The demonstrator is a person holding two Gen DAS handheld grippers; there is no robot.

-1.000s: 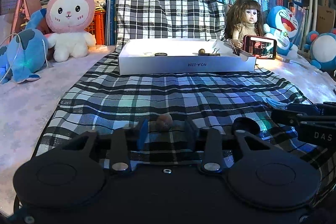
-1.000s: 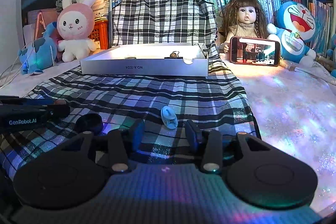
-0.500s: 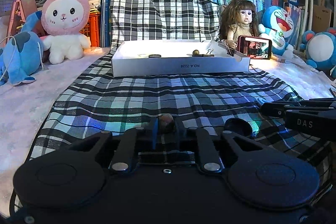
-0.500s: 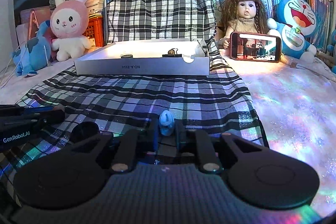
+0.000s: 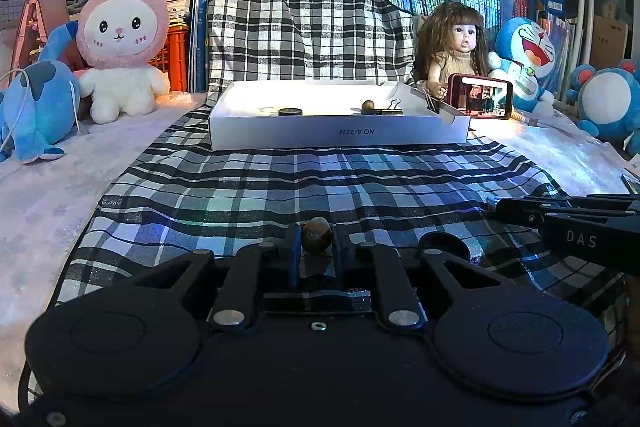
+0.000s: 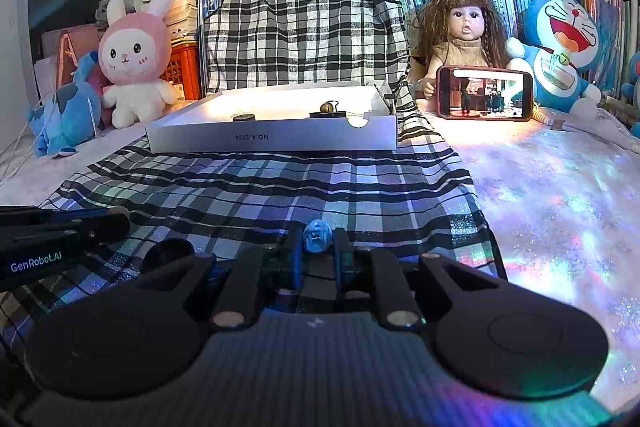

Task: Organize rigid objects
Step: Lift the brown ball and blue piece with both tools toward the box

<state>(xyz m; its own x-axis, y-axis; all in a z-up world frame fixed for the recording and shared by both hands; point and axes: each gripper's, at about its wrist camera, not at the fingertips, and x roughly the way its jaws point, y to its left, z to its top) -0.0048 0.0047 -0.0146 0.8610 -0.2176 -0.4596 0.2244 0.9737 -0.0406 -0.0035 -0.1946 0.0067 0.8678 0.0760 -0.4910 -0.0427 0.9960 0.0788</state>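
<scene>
My left gripper (image 5: pixel 316 243) is shut on a small brown ball (image 5: pixel 317 235) and holds it just above the plaid cloth. My right gripper (image 6: pixel 317 245) is shut on a small light-blue bead (image 6: pixel 317 240), also low over the cloth. A shallow white box (image 5: pixel 340 135) stands ahead at the far end of the cloth; it also shows in the right wrist view (image 6: pixel 272 139). Inside it lie a black disc (image 5: pixel 290 111), a brown ball (image 5: pixel 368 104) and a binder clip (image 5: pixel 394 107). A black round object (image 5: pixel 444 245) lies on the cloth between the grippers.
The plaid cloth (image 5: pixel 320 183) covers the middle of a glittery white surface. A doll (image 5: pixel 456 55) with a phone (image 5: pixel 480 95), a pink rabbit plush (image 5: pixel 120 39), blue plush toys and shelves of books line the back. The other gripper's body (image 5: pixel 580 227) is close on the right.
Both grippers closed, the left on the brown ball and the right on the blue bead, and have lifted slightly off the cloth.
</scene>
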